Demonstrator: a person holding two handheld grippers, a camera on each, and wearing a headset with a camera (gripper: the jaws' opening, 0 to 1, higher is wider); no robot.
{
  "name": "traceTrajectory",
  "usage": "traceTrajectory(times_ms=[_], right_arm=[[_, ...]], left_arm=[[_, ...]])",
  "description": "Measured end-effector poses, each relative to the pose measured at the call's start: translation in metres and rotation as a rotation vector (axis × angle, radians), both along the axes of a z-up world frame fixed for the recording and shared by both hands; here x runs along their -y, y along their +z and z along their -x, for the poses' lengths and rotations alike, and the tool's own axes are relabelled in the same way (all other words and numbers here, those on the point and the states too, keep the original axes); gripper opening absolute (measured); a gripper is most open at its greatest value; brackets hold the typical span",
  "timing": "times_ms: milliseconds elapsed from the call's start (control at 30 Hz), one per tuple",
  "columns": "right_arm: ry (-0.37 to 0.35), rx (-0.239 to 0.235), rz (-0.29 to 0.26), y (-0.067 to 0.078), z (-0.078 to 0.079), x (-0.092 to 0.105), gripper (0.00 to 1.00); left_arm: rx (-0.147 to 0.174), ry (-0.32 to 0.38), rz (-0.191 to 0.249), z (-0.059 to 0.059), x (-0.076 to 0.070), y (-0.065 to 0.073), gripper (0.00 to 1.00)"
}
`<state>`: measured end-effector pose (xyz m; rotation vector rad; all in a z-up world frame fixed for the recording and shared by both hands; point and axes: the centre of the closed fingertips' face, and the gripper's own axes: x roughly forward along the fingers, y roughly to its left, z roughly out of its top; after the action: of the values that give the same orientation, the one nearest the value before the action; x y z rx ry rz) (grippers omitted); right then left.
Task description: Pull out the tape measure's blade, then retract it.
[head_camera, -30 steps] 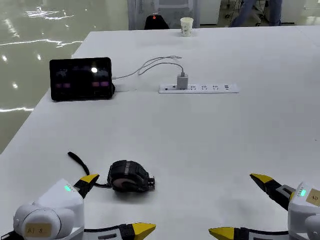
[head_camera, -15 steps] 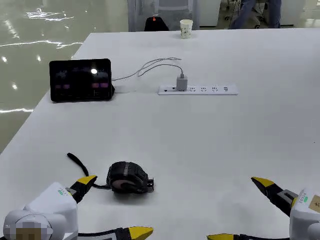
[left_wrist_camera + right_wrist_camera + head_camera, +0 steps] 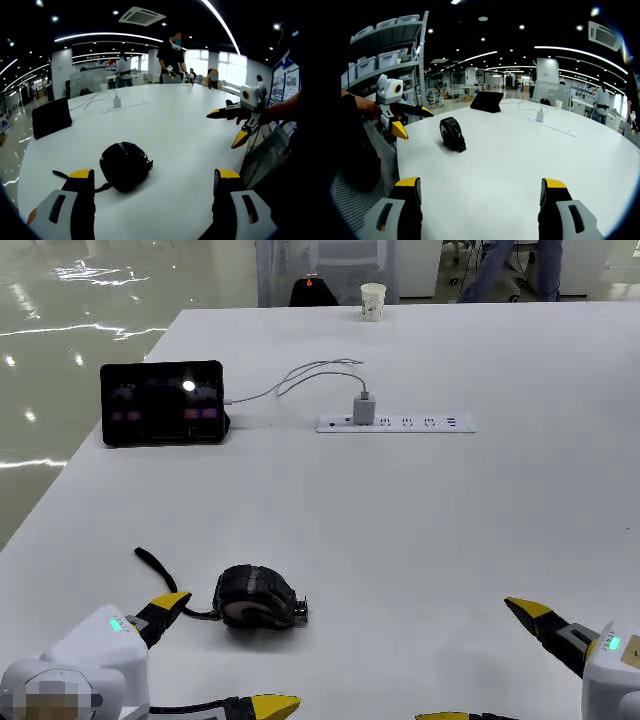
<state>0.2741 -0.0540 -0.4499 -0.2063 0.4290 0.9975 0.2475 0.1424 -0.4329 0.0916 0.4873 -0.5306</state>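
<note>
The head view's bottom edge cuts both tools: the left gripper (image 3: pixel 230 652) loses much of its white body at the corner, and one jaw of the right gripper (image 3: pixel 472 660) is a mere sliver of yellow at the edge. The strap (image 3: pixel 155 565) of the tape (image 3: pixel 255 597) runs behind the left gripper's upper jaw tip, and in the left gripper view the case is too dark to make out its face. The tablet (image 3: pixel 163 402) shows dim marks too blurred to read, the print on the cup (image 3: pixel 373 298) is too small, and a person (image 3: pixel 500 265) at the far end is cut to legs by the top edge.
</note>
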Motion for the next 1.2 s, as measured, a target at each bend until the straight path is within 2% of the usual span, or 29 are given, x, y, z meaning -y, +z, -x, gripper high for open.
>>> traceTrajectory(times_ms=[433, 767, 1200], right_arm=[[-0.002, -0.004, 0.005, 0.0005, 0.0013, 0.0026, 0.99], [-0.001, -0.009, 0.010, -0.0007, 0.0025, 0.0043, 0.99], [0.003, -0.016, 0.012, -0.0008, 0.0037, 0.0034, 0.99]], left_arm=[[0.009, 0.003, -0.001, -0.0024, 0.0005, 0.0020, 0.99], [-0.003, -0.004, -0.002, -0.0025, -0.0007, -0.0013, 0.99], [-0.001, -0.006, 0.000, -0.0041, 0.0007, 0.0001, 0.99]])
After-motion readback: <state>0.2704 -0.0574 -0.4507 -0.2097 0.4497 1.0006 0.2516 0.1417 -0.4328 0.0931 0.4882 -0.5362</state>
